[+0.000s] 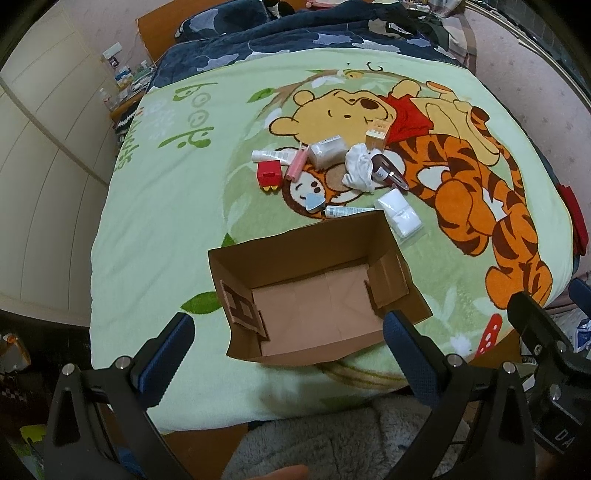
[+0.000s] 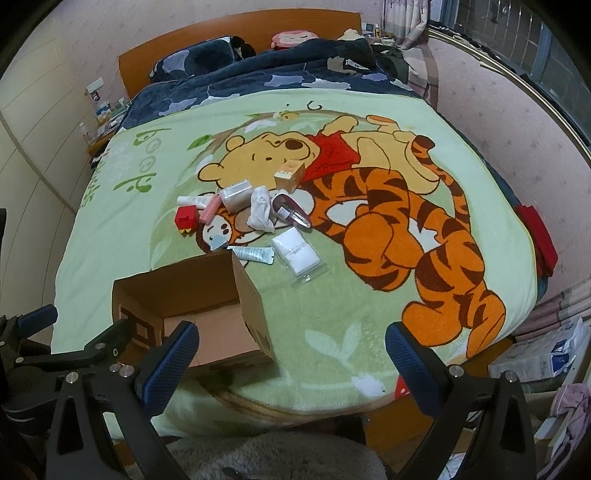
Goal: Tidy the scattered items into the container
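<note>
An open brown cardboard box sits empty on the green cartoon blanket near the bed's front edge. Beyond it lie scattered items: a red block, a pink tube, a crumpled white cloth, a white pad pack, a white tube, an orange carton and a clear box. My left gripper hovers open over the box's near edge. My right gripper hangs open to the right of the box.
A dark blue quilt is bunched at the head of the bed against an orange headboard. White wardrobe doors stand on the left. A fluffy grey fabric lies below the bed's front edge. Bags and clutter sit at the right.
</note>
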Motion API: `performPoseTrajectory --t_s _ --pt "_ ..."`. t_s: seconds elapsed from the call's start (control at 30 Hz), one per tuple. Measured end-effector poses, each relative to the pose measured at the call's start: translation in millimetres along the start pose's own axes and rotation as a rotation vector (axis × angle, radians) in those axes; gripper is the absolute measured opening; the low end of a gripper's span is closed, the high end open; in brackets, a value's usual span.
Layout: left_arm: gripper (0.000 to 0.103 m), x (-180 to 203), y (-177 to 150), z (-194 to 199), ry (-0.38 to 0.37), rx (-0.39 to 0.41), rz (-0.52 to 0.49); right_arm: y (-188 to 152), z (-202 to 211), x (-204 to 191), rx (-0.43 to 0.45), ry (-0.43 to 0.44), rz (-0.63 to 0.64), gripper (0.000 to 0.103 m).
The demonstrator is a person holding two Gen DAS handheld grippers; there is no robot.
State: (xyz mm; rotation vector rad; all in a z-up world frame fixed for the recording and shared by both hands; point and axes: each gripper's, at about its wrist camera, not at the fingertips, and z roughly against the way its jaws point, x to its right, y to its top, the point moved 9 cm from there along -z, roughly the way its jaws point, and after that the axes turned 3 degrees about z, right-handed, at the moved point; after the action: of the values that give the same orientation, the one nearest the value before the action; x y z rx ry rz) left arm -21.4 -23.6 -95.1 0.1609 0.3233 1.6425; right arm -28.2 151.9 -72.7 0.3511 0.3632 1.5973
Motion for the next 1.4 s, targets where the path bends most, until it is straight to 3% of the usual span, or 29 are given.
performPoseTrajectory --t_s 0.93,1.07,1.27,1.4 --pt "0.103 -4 5 0 -0.011 -0.002 0.002 8 0 -4 0.002 -0.009 0.002 0.103" --pt "0.103 -19 8 5 -0.019 0.014 -0.003 20 5 -8 0.025 -0.030 -0.007 0.103" --pt "0.103 -65 13 10 -0.014 0.037 -0.002 52 -26 10 0.050 -0.001 0.047 0.103" --pt "0.103 -71 31 -6 -0.010 0.023 0.072 74 -48 22 0.066 0.021 0.085 0.103"
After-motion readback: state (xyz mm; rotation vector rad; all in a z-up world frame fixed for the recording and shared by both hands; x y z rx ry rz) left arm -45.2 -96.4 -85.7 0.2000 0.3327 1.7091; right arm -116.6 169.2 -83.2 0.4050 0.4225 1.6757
